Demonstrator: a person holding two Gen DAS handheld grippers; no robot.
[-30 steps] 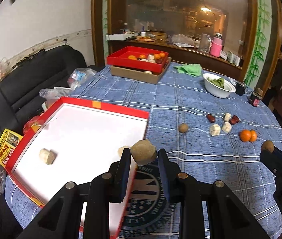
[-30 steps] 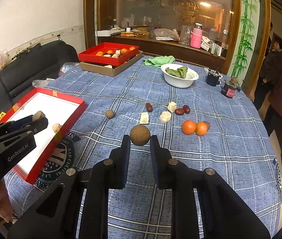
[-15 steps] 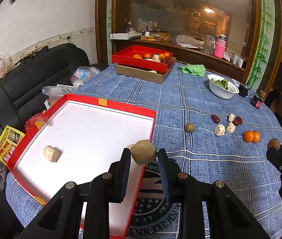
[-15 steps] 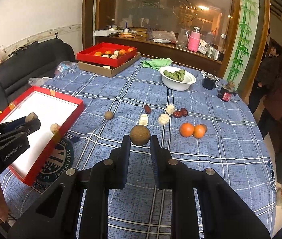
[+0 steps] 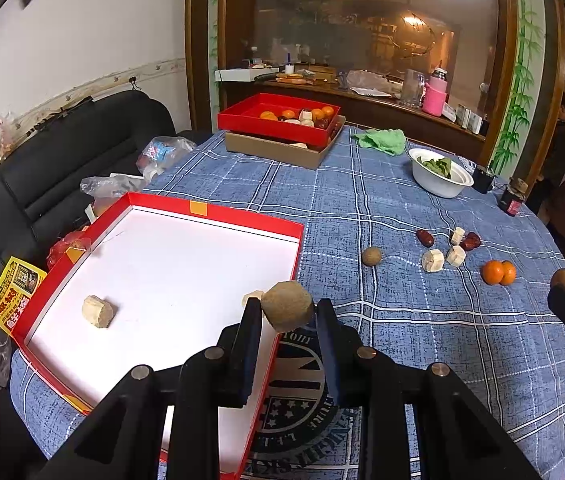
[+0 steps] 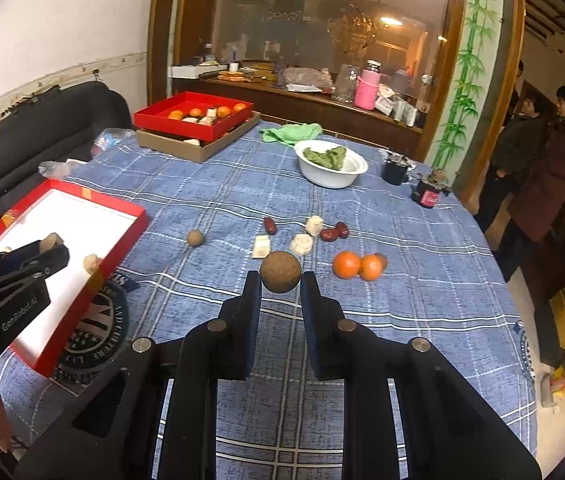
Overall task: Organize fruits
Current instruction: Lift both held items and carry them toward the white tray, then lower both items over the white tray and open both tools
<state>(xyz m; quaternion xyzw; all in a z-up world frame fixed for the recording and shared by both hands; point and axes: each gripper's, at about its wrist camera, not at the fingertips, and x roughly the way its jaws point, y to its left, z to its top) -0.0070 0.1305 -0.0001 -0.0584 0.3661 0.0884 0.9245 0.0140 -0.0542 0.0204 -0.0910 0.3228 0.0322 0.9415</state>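
My left gripper point(image 5: 288, 312) is shut on a rough brown fruit point(image 5: 286, 303), held above the right rim of the red tray point(image 5: 210, 214). On the tray's white bottom lies a pale chunk point(image 5: 98, 311). A second pale chunk point(image 5: 251, 296) is half hidden behind my finger. My right gripper point(image 6: 280, 280) is shut on a round brown fruit point(image 6: 280, 270) above the blue checked cloth. Beyond it lie a small brown fruit point(image 6: 194, 237), red dates point(image 6: 333, 233), pale chunks point(image 6: 302, 243) and oranges point(image 6: 346, 265). The left gripper point(image 6: 44, 249) shows at the right wrist view's left edge, over the tray point(image 6: 138, 220).
At the table's far end a second red tray point(image 5: 278, 120) with fruit sits on a cardboard box. A white bowl of greens point(image 5: 440, 178), a green cloth point(image 5: 380, 138) and dark jars point(image 5: 512, 200) stand at the back right. A black sofa point(image 5: 62, 152) flanks the left; people stand at the right.
The right gripper has swung slightly to the right with its fruit, so the table scene has slid left in its view. The left gripper has held still with its fruit.
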